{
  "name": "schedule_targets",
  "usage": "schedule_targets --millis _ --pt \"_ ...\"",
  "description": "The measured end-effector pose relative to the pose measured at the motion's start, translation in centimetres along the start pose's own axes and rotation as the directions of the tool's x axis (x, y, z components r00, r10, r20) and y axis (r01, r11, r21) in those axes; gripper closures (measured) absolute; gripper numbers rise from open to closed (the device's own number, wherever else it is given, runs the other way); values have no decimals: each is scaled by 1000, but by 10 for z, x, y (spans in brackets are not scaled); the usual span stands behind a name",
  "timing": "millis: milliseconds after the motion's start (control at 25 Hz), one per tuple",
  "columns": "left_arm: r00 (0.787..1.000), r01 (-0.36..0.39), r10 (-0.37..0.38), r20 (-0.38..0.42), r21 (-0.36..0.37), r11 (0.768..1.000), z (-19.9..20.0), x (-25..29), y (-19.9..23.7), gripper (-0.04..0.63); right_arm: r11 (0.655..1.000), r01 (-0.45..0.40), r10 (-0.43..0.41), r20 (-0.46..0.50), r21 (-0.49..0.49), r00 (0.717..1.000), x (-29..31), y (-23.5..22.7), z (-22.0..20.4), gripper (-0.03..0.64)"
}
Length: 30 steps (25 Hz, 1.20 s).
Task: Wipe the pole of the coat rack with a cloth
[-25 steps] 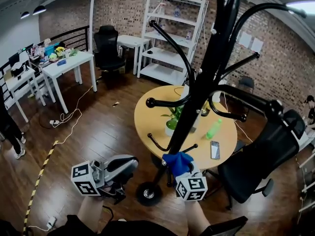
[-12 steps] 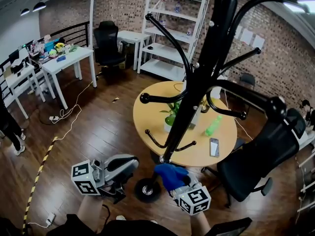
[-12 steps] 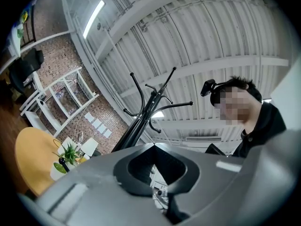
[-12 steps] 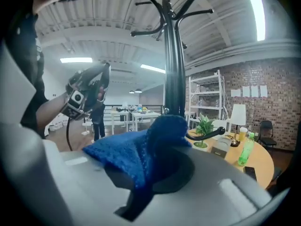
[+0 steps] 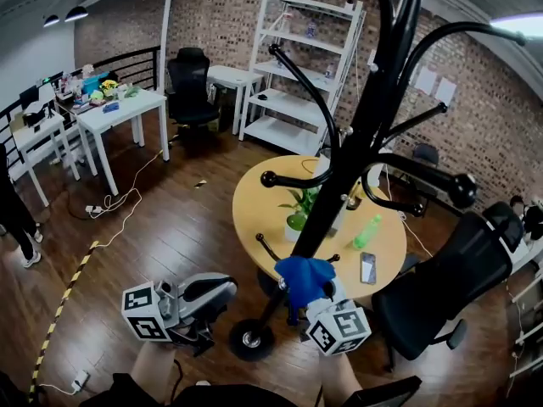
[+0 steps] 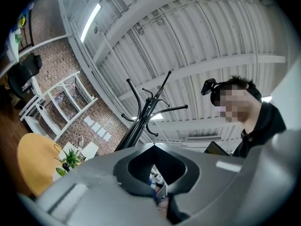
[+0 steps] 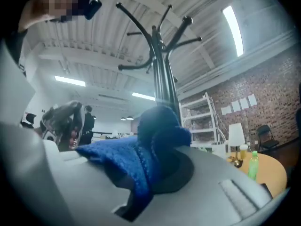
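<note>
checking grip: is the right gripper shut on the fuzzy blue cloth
Shut on it: the right gripper pinches the bunched fuzzy blue cloth between its jaws.

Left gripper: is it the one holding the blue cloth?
No: the blue cloth is clamped in the right gripper, while the left gripper has its jaws together on nothing.

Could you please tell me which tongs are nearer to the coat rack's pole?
Right. The right tongs hold the blue cloth at the pole, low down; the left tongs sit apart, to its left.
</note>
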<state>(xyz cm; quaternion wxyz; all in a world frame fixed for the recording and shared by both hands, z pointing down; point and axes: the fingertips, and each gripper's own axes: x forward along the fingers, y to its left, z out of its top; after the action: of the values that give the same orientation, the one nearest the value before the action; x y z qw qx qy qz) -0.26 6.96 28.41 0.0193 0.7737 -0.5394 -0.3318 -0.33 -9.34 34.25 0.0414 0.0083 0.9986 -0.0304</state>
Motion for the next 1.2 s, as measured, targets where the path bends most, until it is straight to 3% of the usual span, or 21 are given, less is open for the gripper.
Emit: schedule_targets --millis 120,240,480,640,760,920,1080,1200 --pt "1000 12 -12 13 11 1000 6 -3 -5 595 999 -13 20 183 -40 983 2 11 80 594" --pt "1000 24 -25 18 25 999 11 -3 -10 595 996 21 13 370 -87 929 -4 12 166 594" --pt "999 24 -25 29 57 998 20 -8 -16 595 970 54 87 551 -236 830 -22 43 281 594" --pt "999 29 -32 35 84 996 27 -8 -21 595 972 32 124 620 -234 775 -47 64 300 594" --pt "999 40 -43 29 96 995 29 -4 -24 595 948 37 196 669 -317 717 -76 89 317 594" --pt "998 61 -64 27 108 992 30 2 -31 595 932 19 259 703 -362 662 -104 112 334 594" --pt "997 64 -68 33 111 992 31 1 -35 595 928 52 246 712 -369 658 -104 112 334 594" --pt "997 56 -61 39 107 993 32 -4 -36 595 929 105 190 699 -355 690 -88 98 325 594"
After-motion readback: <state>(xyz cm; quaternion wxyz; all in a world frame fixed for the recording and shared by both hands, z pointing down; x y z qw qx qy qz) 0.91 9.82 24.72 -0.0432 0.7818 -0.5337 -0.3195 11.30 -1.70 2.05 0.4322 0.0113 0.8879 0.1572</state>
